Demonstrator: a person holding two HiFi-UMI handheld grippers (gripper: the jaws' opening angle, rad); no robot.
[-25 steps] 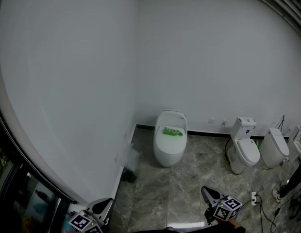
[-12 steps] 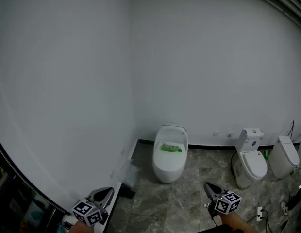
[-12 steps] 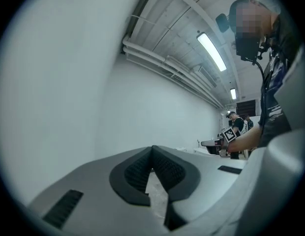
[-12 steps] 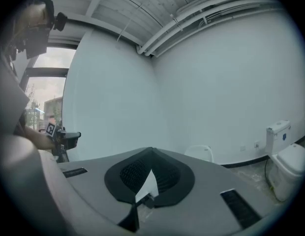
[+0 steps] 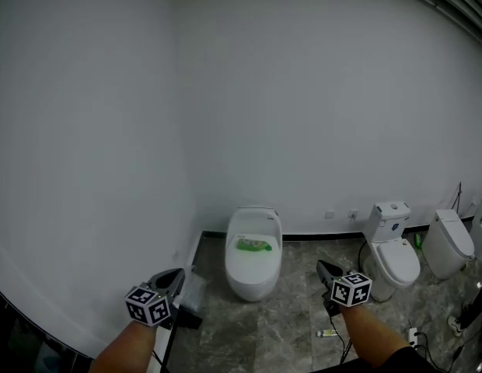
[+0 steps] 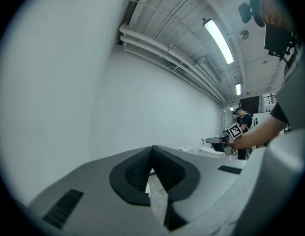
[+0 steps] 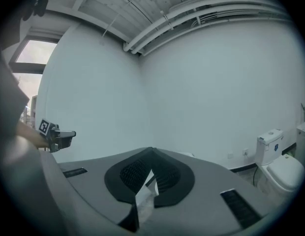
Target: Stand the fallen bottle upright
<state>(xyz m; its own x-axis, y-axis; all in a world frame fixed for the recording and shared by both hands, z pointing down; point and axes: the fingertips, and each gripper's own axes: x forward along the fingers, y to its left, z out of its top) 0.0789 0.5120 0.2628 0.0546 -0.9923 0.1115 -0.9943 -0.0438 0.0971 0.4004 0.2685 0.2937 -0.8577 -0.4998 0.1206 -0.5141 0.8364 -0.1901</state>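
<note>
Head view: the green bottle (image 5: 254, 245) lies toppled on the toilet (image 5: 251, 282) lid. My left gripper (image 5: 176, 275) and right gripper (image 5: 325, 270) hang well short, jaws closed, empty. Approach stage, I judge; next, open and reach.

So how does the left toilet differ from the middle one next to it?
The left toilet is a rounded one-piece with no tank, while the middle toilet has a boxy tank behind the seat. The left toilet has a green bottle lying on top; the middle toilet's top is bare. Both are white and closed.
</note>
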